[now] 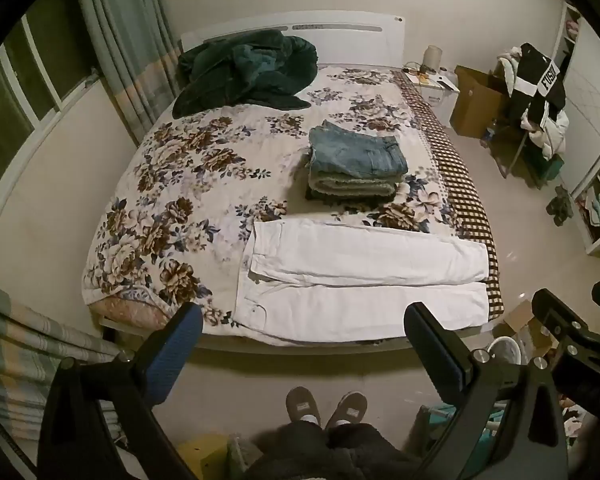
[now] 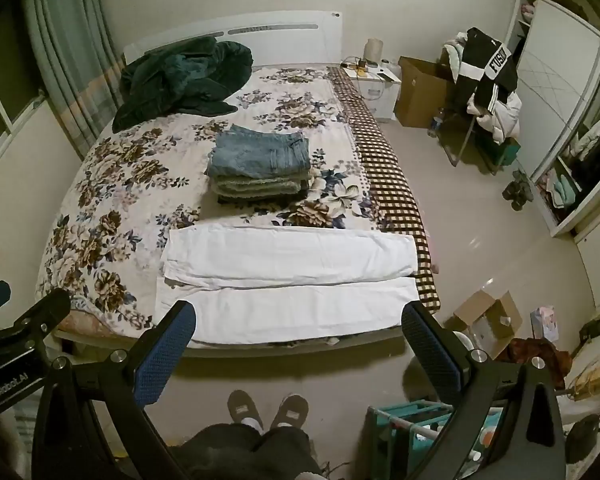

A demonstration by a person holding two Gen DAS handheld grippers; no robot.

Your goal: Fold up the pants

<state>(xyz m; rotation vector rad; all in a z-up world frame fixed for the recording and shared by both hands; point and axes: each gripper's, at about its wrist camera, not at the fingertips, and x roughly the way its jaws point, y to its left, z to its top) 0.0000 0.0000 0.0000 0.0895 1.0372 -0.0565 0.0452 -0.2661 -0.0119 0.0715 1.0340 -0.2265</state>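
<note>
Nearest my cameras, at the bottom of both views, are the person's slippers on the floor, and above them my two sets of tongs, both spread wide and grasping nothing: the left tongs and the right tongs, each hanging over the floor just short of the foot of the bed. The white pants lie along the bed's near edge, waist to the left and cuffs to the right, with the far leg laid lengthwise beside and partly over the near one; I judge this placement keeps the whole garment within reach of both tongs. Behind them sits a stack of folded clothes topped with jeans, set well apart, presumably so finished pieces stay clear of the working strip. A dark green blanket is heaped by the headboard. I judge the folding barely begun: the next move calls for a grasp at waist and cuffs.
</note>
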